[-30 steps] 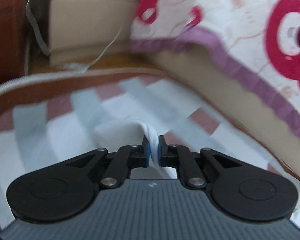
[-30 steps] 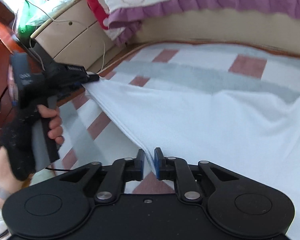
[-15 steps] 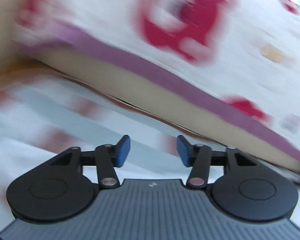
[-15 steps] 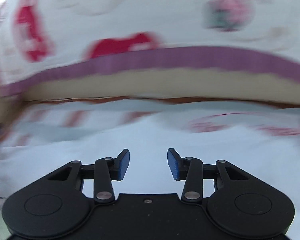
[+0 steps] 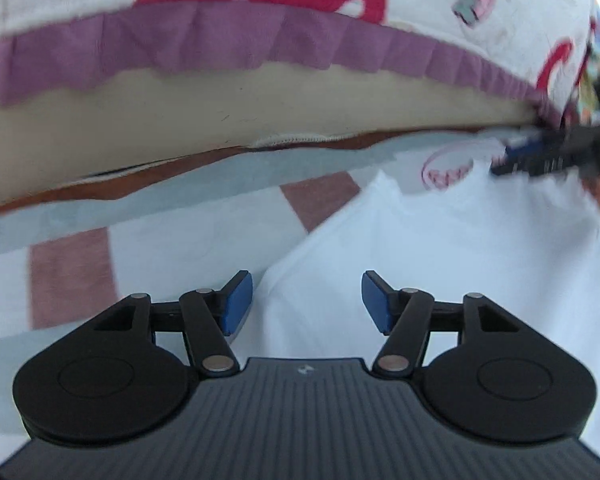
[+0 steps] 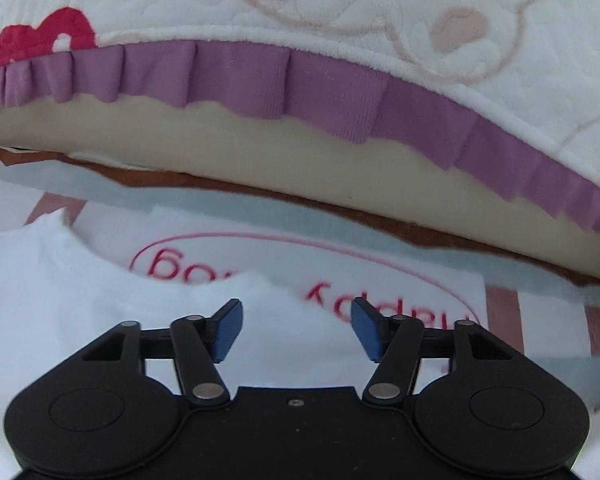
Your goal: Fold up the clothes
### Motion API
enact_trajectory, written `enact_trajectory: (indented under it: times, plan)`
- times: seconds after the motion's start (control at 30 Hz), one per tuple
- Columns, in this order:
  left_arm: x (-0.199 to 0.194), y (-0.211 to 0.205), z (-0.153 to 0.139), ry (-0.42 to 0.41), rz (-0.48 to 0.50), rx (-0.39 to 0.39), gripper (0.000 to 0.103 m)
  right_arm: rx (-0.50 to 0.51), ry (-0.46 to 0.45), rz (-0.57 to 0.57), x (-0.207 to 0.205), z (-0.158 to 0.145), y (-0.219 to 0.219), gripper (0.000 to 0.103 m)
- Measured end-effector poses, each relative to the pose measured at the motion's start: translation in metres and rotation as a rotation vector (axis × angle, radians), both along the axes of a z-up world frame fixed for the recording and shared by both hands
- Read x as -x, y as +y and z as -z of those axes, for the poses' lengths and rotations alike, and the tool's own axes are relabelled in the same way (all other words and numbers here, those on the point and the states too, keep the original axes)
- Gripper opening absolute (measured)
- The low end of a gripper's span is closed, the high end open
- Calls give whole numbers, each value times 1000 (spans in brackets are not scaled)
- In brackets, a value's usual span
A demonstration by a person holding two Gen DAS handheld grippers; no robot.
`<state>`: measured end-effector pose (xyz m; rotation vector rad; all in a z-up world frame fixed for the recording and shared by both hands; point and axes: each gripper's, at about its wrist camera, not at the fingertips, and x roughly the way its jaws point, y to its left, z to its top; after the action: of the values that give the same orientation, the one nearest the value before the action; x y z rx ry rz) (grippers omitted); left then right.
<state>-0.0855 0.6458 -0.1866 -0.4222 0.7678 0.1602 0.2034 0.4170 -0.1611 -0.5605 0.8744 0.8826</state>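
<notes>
A white shirt (image 5: 440, 264) lies spread on a sheet (image 5: 148, 248) of white, grey-blue and dusty-pink checks that covers the work surface. In the right wrist view the shirt (image 6: 60, 280) shows a red oval print with upside-down lettering, partly covered by a folded-over white edge. The left gripper (image 5: 307, 300) hangs just above the shirt's left edge, its blue pads spread wide with nothing between them. The right gripper (image 6: 296, 330) hovers over the shirt near the print, its pads likewise spread apart and holding nothing. In the left wrist view the right gripper (image 5: 540, 156) appears at the far right, blurred, over the shirt's far corner by the print. Behind the sheet runs a strip of brown edge (image 6: 340, 204), and above that rises a cream mattress side (image 5: 180, 120). Over the mattress drapes a quilt (image 6: 340, 20), white and plush, with red shapes, a pink and teal motif and a purple ruffle (image 6: 260, 80) along its hem. The quilt (image 5: 440, 8) fills the top of both views, so little else of the room can be seen.
</notes>
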Motion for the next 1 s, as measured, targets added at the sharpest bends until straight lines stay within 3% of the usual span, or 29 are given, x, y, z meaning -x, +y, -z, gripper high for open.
enact_trajectory:
  times: [0.07,0.2,0.23,0.27,0.3,0.37,0.63,0.73,0.83,0.9,1.0]
  plan:
    - [-7,3,4,-16,2,44,67,-16,42,4,-4,10,-2,68]
    - [-22,-9,6,7,62,-12,73,-94,112,61,-9,20,-13,69]
    - [-25,-12,6,4,67,-27,72,-126,133,97,-11,20,-16,56]
    - [-27,-14,7,-8,67,-37,69,-159,154,133,-13,19,-20,23]
    - [-30,-16,8,-15,75,-46,48,-191,175,169,-15,18,-24,3]
    - [-37,-24,9,-12,111,-88,7,-278,197,240,-16,12,-31,3]
    - [-22,-14,-40,-142,-42,-313,6,-347,5,150,-11,-36,-6,3]
    - [-15,-5,-41,-197,-135,-317,6,-371,-35,135,-15,-42,5,3]
    - [-26,-7,-22,-134,-178,-369,7,-324,-81,113,-16,-30,17,3]
    - [-37,-14,-7,-65,-148,-419,7,-243,-119,96,-15,-13,28,3]
    - [-51,-25,8,58,-98,-496,6,-213,-124,109,-14,4,33,3]
